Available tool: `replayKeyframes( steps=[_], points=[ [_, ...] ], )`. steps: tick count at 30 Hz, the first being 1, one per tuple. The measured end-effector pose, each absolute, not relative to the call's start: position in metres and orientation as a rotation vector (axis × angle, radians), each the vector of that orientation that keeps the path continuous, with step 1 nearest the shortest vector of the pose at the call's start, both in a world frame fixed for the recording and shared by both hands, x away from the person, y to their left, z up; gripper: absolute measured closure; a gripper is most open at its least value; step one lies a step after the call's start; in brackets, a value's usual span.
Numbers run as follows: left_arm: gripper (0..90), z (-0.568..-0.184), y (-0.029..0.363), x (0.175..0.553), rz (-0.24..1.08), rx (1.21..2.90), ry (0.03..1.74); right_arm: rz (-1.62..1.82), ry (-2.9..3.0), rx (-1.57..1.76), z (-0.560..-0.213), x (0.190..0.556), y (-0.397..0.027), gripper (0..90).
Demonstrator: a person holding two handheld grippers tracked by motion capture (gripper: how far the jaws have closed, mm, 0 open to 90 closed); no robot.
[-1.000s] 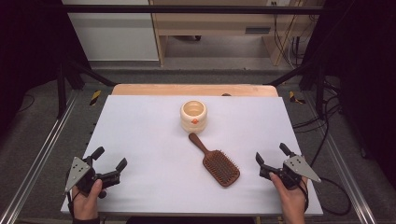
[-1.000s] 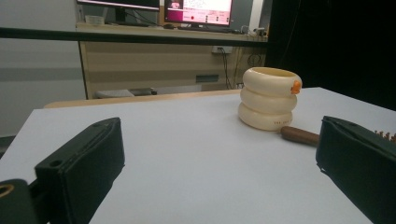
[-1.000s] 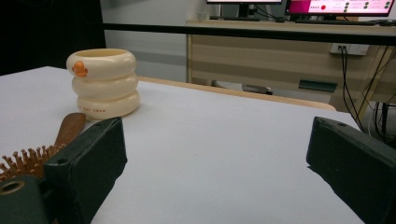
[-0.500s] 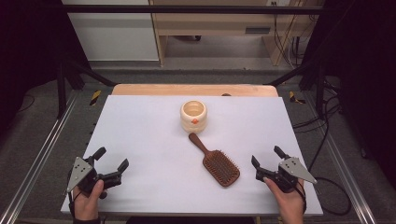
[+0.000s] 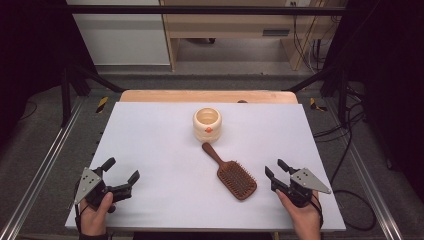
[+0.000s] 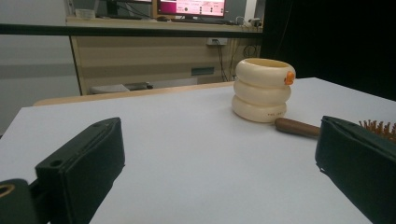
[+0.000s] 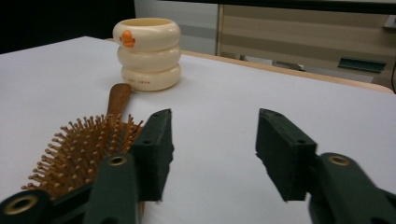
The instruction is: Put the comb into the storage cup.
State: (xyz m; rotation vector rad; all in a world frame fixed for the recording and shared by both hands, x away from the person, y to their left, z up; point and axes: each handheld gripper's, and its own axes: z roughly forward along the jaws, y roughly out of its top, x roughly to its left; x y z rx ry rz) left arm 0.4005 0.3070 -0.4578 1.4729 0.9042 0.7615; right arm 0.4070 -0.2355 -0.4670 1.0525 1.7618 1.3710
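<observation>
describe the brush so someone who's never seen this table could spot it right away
On the white table, look just right of the middle, in front of the cream cup. The brush lies flat, bristles up, its handle angled back toward the cup. It is the brown wooden thing there, flat and paddle-shaped where the cup is round and pale.

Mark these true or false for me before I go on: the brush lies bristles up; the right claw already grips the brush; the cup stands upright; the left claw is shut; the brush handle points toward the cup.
1. The hairbrush lies bristles up. True.
2. The right claw grips the hairbrush. False: its jaws have just been closing, but nothing is between them; the hairbrush lies beside it.
3. The cream cup stands upright. True.
4. The left claw is shut. False: its jaws stand wide apart with nothing between them.
5. The hairbrush handle points toward the cup. True.
</observation>
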Motion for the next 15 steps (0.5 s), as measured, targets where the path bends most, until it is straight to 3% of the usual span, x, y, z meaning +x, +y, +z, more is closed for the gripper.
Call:
replayKeyframes(
  steps=[4,15],
  points=[
    [1.4,-0.4571,0.3074,0.3996,0.757,1.470,0.901,1.353,1.804,1.016,-0.4683,0.4081,-0.2312,62.9],
    [1.5,-0.4599,0.3076,0.4016,0.749,1.480,0.922,1.349,1.844,0.972,-0.4705,0.4079,-0.2279,80.6]
  ],
)
